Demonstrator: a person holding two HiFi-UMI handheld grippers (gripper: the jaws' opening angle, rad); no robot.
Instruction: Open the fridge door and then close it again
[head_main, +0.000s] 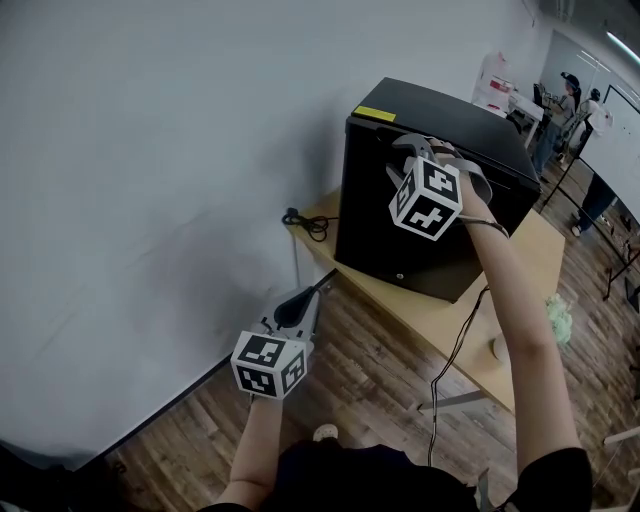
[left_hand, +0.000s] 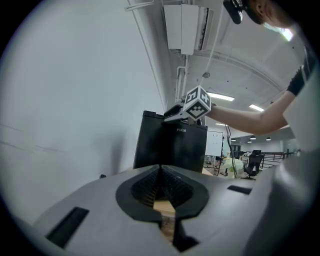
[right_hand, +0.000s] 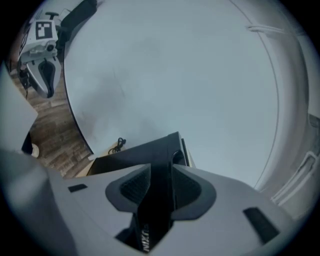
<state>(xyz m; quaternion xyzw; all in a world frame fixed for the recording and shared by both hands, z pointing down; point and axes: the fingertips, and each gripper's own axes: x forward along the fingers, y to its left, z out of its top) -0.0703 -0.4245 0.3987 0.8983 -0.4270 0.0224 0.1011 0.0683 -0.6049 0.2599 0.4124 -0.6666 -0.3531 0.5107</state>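
Note:
A black mini fridge (head_main: 390, 245) stands on a wooden table (head_main: 525, 265), its door closed. My right gripper (head_main: 398, 160) is at the door's top front edge. In the right gripper view the jaws (right_hand: 159, 185) stand apart astride that black door edge (right_hand: 150, 160), and the pads do not clearly press on it. My left gripper (head_main: 293, 308) hangs low to the left over the floor, well short of the fridge (left_hand: 170, 147). Its pads (left_hand: 161, 172) meet with nothing between them. The left gripper view shows the right gripper (left_hand: 172, 114) on top of the door.
A white wall runs along the left, close behind the fridge. A coiled black cable (head_main: 310, 222) lies on the table's left corner. A cord hangs from my right arm. People (head_main: 570, 105) stand far back right beside desks. Wooden floor (head_main: 370, 380) lies below.

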